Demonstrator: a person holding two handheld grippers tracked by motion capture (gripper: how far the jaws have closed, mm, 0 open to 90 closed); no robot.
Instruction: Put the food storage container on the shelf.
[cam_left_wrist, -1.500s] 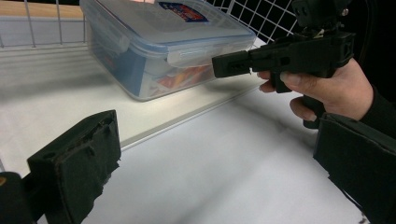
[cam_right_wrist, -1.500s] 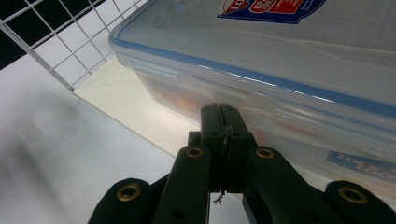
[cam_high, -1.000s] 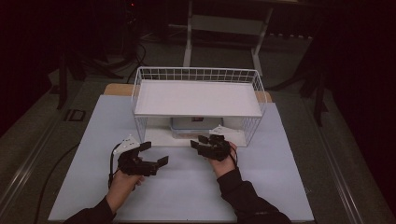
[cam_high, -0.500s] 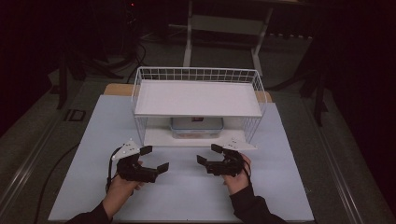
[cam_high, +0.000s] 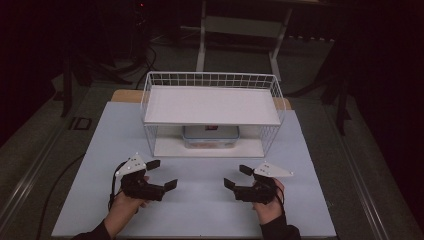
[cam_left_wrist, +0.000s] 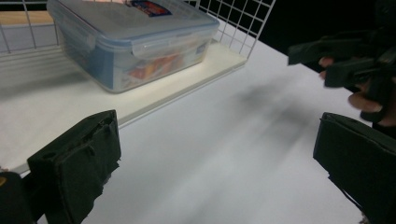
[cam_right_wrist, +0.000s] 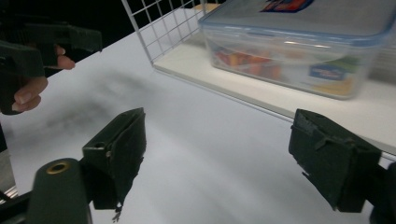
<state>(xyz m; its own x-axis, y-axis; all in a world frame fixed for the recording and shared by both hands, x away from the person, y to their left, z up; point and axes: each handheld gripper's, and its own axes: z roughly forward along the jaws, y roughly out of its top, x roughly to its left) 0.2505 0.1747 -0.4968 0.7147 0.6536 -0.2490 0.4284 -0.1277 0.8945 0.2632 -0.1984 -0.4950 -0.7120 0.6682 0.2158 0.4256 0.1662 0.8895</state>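
A clear plastic box with a blue-edged lid (cam_high: 210, 137) sits on the lower board of a white wire shelf (cam_high: 210, 105); colourful contents show through its wall (cam_left_wrist: 135, 42) (cam_right_wrist: 299, 46). My left gripper (cam_high: 162, 174) rests low over the white table in front of the shelf's left half, open, with bare table between its jaws (cam_left_wrist: 215, 172). My right gripper (cam_high: 237, 176) is opposite it at the right, open; its jaws have just been opening, and nothing lies between them (cam_right_wrist: 224, 163). The two grippers point towards each other.
The shelf's upper board is bare, with a wire rail around it. White table (cam_high: 200, 210) spreads around both hands. A cable (cam_high: 55, 190) trails off the table's left edge. Dark floor and a metal stand (cam_high: 240, 30) lie behind the table.
My right gripper has drawn back from the box at the shelf's front, towards the person and a little rightward, with its jaws spread wider. The left gripper has barely shifted.
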